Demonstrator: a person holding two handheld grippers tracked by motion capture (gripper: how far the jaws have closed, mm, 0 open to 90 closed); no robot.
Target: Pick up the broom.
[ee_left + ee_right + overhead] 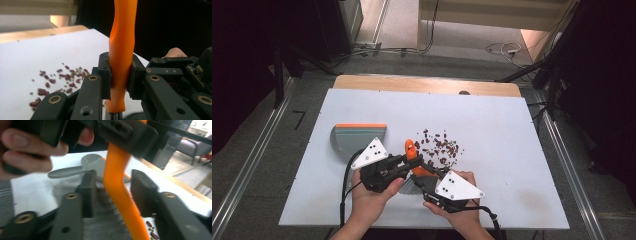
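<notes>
High view, as seen from above the person's side:
- White table (512, 130): carries everything, with a wooden edge at its far side.
- Orange brush handle (412, 150): near the table's middle, slightly toward the person, standing up between both grippers.
- Left gripper (404, 161): held in the left hand (372, 197), reaching rightward, jaws clamped on the handle.
- Right gripper (424, 172): held in the right hand (459, 207), angled up-left toward the brush's lower part.
- Red beans (442, 147): scattered just right of the handle, beyond the grippers.
- Grey dustpan (357, 137): orange-edged, lying left of the brush, well apart from the beans.

Left gripper view:
- Handle (122, 50): upright, pinched tight between both black pads; dark bristles just visible beneath.
- Beans (60, 80): strewn on the table at left.

Right gripper view:
- Handle (117, 187): curving down between the jaws, with gaps on both sides; pads spread, not pressing.
- Bristles (110, 222): grey, blurred, below the jaws.
- Dustpan (87, 167): grey, lying beyond.
- Left hand (27, 147): at upper left, gripping the other tool above.
</notes>
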